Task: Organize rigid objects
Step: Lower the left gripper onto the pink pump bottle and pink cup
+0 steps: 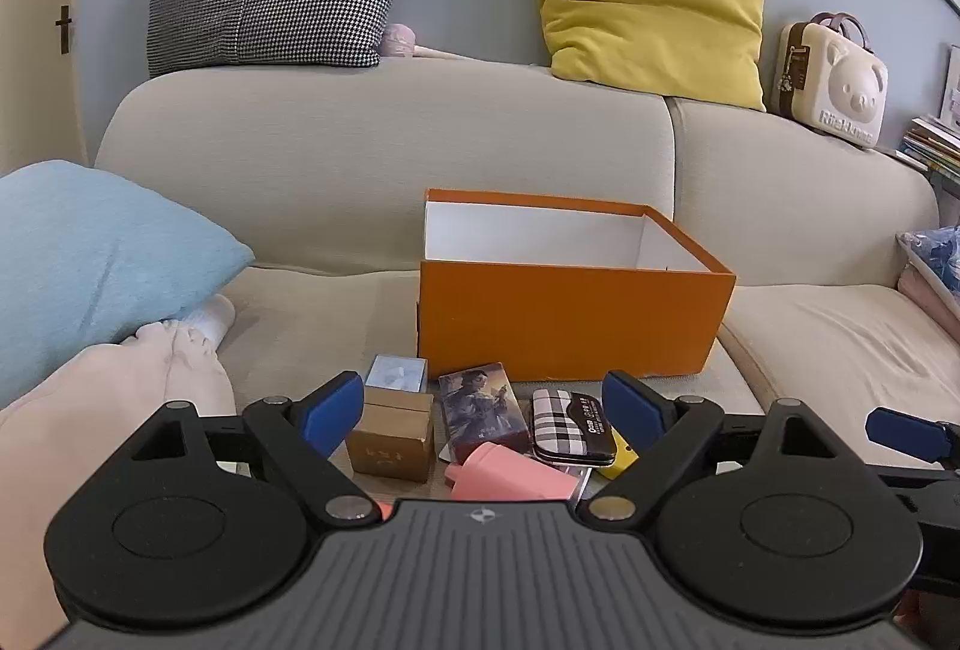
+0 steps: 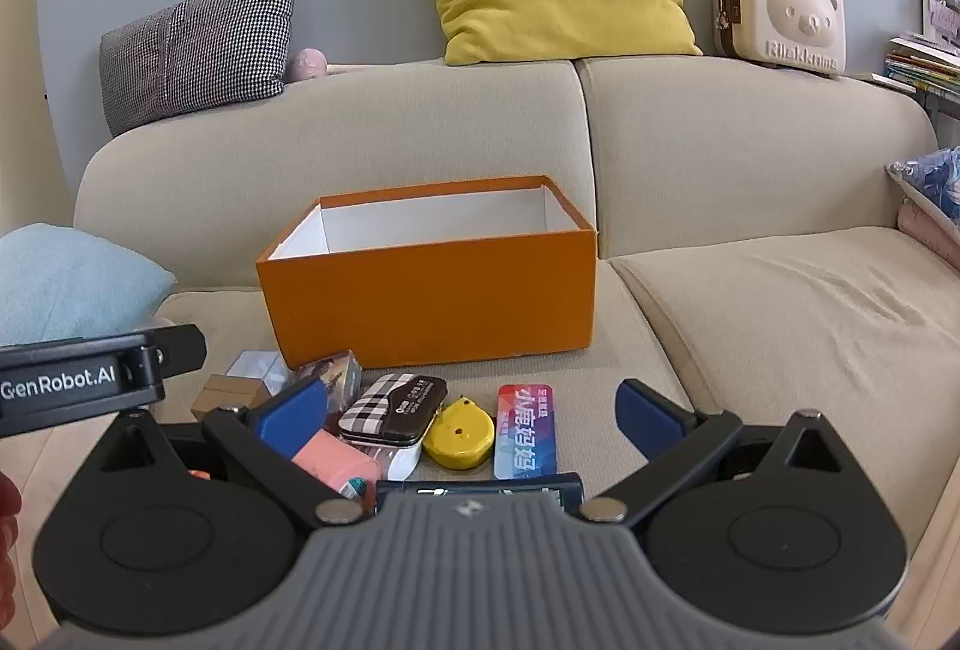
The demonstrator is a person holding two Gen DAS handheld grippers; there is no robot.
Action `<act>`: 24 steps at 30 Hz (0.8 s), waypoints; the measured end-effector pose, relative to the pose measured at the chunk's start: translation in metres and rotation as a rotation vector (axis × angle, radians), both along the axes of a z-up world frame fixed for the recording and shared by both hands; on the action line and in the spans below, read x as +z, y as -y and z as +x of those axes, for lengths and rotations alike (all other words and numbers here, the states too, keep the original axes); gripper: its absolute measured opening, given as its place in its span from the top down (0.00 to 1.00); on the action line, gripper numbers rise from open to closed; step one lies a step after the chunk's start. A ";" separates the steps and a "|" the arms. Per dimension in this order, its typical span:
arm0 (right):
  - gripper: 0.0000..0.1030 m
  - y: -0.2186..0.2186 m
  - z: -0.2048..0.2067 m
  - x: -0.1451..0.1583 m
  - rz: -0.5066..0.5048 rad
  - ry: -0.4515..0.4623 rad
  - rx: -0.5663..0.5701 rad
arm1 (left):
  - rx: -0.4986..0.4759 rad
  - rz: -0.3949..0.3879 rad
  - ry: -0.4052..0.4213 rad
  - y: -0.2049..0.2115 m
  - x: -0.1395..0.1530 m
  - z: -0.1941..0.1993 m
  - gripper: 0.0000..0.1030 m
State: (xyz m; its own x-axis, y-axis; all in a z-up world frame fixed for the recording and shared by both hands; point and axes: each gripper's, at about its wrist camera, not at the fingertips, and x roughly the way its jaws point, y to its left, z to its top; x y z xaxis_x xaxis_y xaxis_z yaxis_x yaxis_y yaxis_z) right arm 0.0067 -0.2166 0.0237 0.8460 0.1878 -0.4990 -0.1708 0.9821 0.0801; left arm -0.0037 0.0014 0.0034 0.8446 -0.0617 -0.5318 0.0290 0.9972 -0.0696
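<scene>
Where readable, GenRobot.AI on left claw (image 2: 183, 350), Rilakkuma case (image 2: 780, 11)

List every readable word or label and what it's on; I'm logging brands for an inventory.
"GenRobot.AI": side of the left gripper.
"Rilakkuma", embossed, partly soft: bear case.
Large Chinese characters on the colourful card: not legible to me.
Plaid tin label: too small.
Brown box marks: blurred.

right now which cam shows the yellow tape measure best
The right wrist view: the yellow tape measure lies whole and unblocked between the plaid case and the colourful card. The left wrist view shows only a yellow corner behind a gripper finger.
</scene>
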 end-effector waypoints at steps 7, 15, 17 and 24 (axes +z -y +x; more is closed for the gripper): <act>0.01 -0.001 0.002 -0.001 -0.008 -0.009 0.000 | 0.000 -0.003 -0.014 0.000 -0.002 0.002 0.00; 0.01 -0.001 0.003 -0.005 -0.007 -0.028 -0.001 | 0.002 0.002 -0.029 -0.001 -0.005 0.003 0.00; 0.01 -0.002 0.004 -0.006 -0.010 -0.036 -0.003 | -0.001 0.002 -0.036 -0.001 -0.006 0.004 0.00; 0.01 -0.007 0.012 -0.015 -0.012 -0.091 0.022 | -0.018 -0.021 -0.108 -0.009 -0.019 0.015 0.10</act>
State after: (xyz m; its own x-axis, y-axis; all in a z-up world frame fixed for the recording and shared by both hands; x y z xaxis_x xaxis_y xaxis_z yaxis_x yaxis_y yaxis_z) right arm 0.0187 -0.2098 0.0085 0.7926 0.1998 -0.5761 -0.1851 0.9791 0.0848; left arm 0.0111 0.0106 -0.0157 0.7813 -0.0885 -0.6179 0.0383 0.9948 -0.0940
